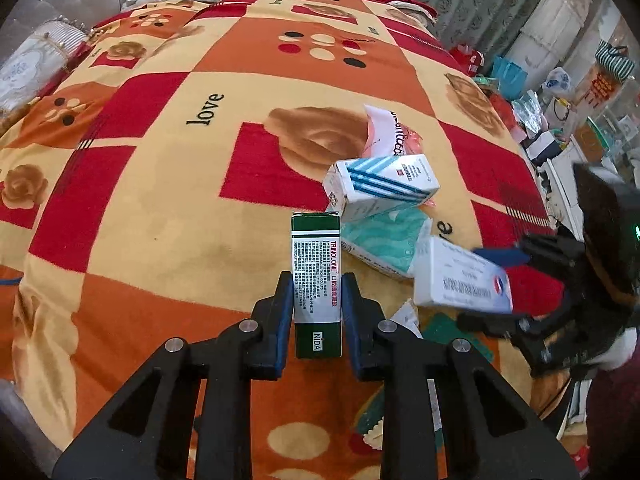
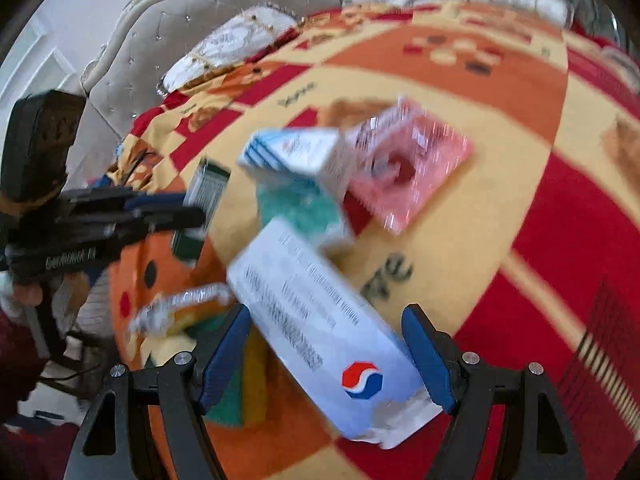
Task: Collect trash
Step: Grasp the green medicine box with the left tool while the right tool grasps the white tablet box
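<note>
The left tool [image 1: 316, 300] clenches the green box [image 1: 316, 276] above the bed [image 1: 160, 200], open blanket to its left. The right tool [image 2: 326, 354] grips the white box [image 2: 320, 332] near the pile's edge.

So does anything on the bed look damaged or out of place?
Yes. The white box between the right gripper's fingers has a torn, ragged near end. The empty boxes and a pink wrapper lie heaped askew on the blanket. The left gripper holds a green box.
</note>
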`<state>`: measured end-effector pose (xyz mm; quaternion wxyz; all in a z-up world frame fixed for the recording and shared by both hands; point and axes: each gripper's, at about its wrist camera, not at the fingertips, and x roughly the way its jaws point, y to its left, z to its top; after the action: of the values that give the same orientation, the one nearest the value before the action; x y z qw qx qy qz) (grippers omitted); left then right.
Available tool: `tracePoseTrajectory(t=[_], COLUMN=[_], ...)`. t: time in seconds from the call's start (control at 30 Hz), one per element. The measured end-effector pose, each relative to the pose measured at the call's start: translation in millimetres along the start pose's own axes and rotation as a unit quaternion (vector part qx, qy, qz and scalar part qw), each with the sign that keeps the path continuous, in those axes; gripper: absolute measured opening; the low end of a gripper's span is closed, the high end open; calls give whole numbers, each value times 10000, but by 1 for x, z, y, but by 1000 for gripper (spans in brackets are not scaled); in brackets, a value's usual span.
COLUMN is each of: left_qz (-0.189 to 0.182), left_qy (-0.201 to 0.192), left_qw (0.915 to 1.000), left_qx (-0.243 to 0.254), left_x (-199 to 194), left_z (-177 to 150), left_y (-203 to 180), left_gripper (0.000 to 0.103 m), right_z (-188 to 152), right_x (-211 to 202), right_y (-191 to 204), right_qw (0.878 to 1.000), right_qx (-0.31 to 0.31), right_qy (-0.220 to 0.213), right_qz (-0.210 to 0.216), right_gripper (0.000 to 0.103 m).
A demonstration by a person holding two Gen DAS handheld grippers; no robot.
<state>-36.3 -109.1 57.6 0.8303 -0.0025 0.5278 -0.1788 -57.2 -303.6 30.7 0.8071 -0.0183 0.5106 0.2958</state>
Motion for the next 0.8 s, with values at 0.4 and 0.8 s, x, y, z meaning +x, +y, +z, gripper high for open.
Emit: tracePoseTrajectory(t=[0.4,0.8], left_qz=[-141,-496], left_qy=[-136,-374], left_qw=[9998,9978], left_qx=[-44,224], left_x=[-11,-28], left_z=[0,7], left_y=[-12,-63], left_gripper=[21,21], right_z=[-4,-39], right_x=[5,-63], right_y=[25,9], right_qw=[9943,9855], right_qx=[-431,553], right_qy=[-303,-1140], right_qz=[-931,-1126], right_gripper=[60,51])
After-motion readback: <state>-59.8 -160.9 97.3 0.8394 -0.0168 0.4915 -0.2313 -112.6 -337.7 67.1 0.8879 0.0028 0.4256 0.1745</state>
